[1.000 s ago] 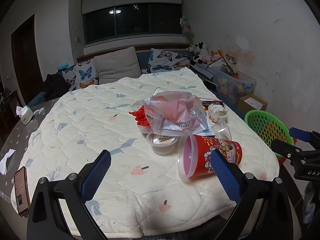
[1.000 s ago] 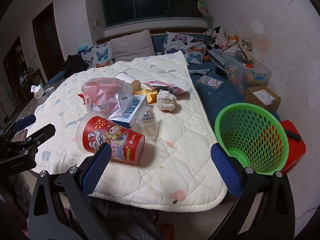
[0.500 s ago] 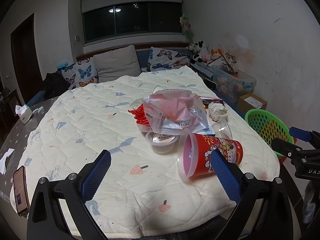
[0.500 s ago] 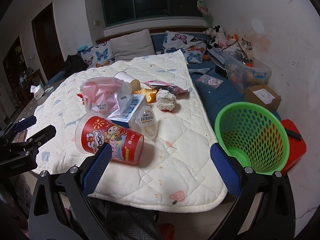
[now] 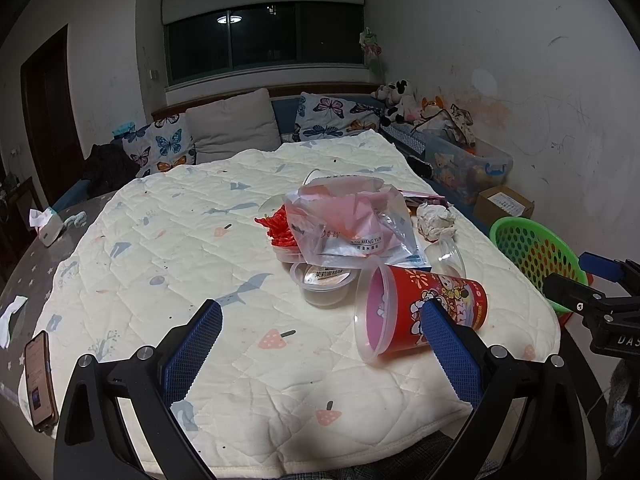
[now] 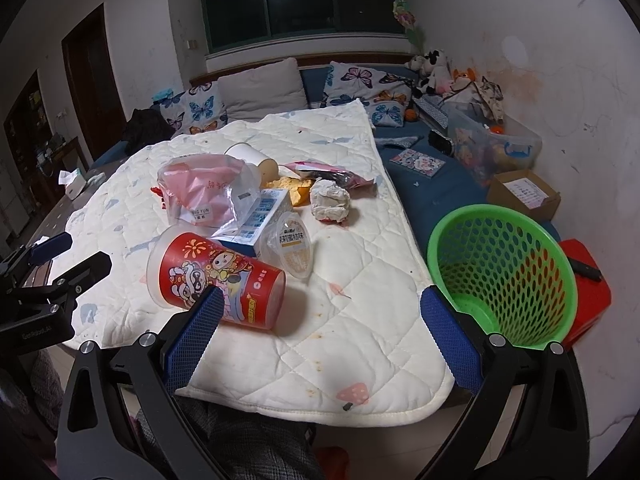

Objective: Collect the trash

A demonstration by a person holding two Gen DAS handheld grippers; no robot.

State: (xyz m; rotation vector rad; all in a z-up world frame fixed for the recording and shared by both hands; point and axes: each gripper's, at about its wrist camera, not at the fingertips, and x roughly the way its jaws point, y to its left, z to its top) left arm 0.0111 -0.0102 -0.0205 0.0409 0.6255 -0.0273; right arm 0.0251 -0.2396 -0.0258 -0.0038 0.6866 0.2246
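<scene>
1. Quilted cream cloth [image 5: 168,248] with small prints covers the desk [image 5: 24,264]. At its far left edge a phone [image 5: 38,380] lies flat on the bare dark surface.
2. Left hand-held gripper [image 5: 320,356]: its blue-padded jaws stand wide apart and released, holding nothing, above the near edge of the cloth.
3. Middle of the cloth: the trash sits in one cluster. A small lidded clear tub [image 5: 326,282] sits nearest the left hand-held gripper. Behind it a crumpled clear plastic bag [image 5: 344,220] with pink inside lies over a tray of red strips [image 5: 280,228].
4. Just right of the tub, a red printed cup [image 6: 216,276] lies on its side. Its clear-rimmed mouth points toward the left hand-held gripper and its base toward the right one.
5. Beyond the cup are a blue and white carton [image 6: 264,216], a sealed clear cup [image 6: 294,246], a ball of crumpled paper [image 6: 330,200], a paper cup [image 6: 252,158] and a dark snack wrapper [image 6: 336,178].
6. Right hand-held gripper [image 6: 320,328]: jaws likewise wide apart and empty, with the left pad just in front of the red cup.
7. Far right, off the desk and lower: a green mesh basket [image 6: 504,276], which looks empty.
8. Judgement: collecting has not yet begun, and this is the approach to a first piece. The red cup is nearest, so the next move calls for closing the jaws across its body, then carrying it right to the basket.
</scene>
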